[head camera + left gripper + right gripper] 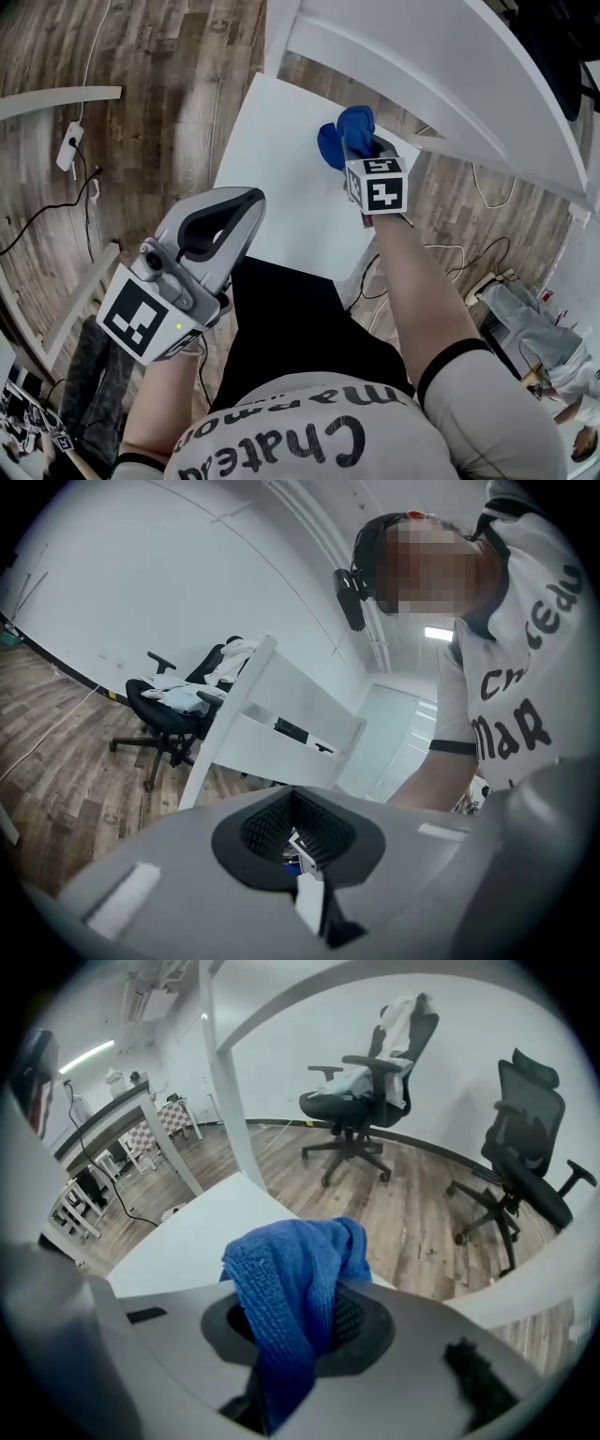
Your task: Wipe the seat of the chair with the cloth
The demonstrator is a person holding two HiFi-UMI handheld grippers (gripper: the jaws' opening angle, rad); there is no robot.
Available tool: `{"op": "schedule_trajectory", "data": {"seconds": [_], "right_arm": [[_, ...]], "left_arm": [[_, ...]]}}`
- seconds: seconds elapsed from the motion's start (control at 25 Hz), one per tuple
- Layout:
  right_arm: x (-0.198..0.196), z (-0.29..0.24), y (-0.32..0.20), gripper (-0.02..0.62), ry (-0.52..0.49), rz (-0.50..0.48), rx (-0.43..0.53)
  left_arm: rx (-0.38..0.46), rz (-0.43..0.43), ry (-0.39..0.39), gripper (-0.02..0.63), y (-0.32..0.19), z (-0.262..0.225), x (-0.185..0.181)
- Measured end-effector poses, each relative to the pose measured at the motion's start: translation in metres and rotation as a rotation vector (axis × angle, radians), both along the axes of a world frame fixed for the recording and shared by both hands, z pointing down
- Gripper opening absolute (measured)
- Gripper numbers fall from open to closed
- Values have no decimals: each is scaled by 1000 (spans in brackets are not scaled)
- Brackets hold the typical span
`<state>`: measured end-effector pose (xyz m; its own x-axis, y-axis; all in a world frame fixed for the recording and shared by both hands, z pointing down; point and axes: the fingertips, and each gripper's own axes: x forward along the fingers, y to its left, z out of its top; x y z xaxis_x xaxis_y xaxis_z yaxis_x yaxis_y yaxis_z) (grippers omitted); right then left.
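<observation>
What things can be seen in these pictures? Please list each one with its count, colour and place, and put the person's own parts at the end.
white chair with a flat square seat: one, white, in front of the person; its back rails rise beyond the seat
blue woven cloth: one, blue, over the far part of the seat, clamped in the right gripper
black office chairs: two, black, on the floor across the room; one has pale clothes on it
white power strip: one, white, on the floor at left
wood-plank floor: brown, under everything
right gripper: one, grey, shut on the cloth
left gripper: one, grey, shut and empty, held near the person's waist
right forearm: one, bare, behind the right gripper
</observation>
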<state>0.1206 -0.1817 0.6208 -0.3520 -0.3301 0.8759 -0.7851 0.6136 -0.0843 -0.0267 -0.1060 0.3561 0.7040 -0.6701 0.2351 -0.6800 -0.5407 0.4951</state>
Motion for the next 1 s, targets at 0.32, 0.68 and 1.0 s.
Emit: {"op": "schedule_trajectory", "data": {"seconds": [0.32,0.68,1.0], "right_arm": [[84,1,11,94,76,164,13],[144,0,26,94,125,327,-26],[151,-16,36,94,128,502,-18]], "left_arm": [[8,46,0,-15,2,-4,28],[36,76,-15,-14,16,-17,40],[4,-20,-58,-9,35,-17,8]]}}
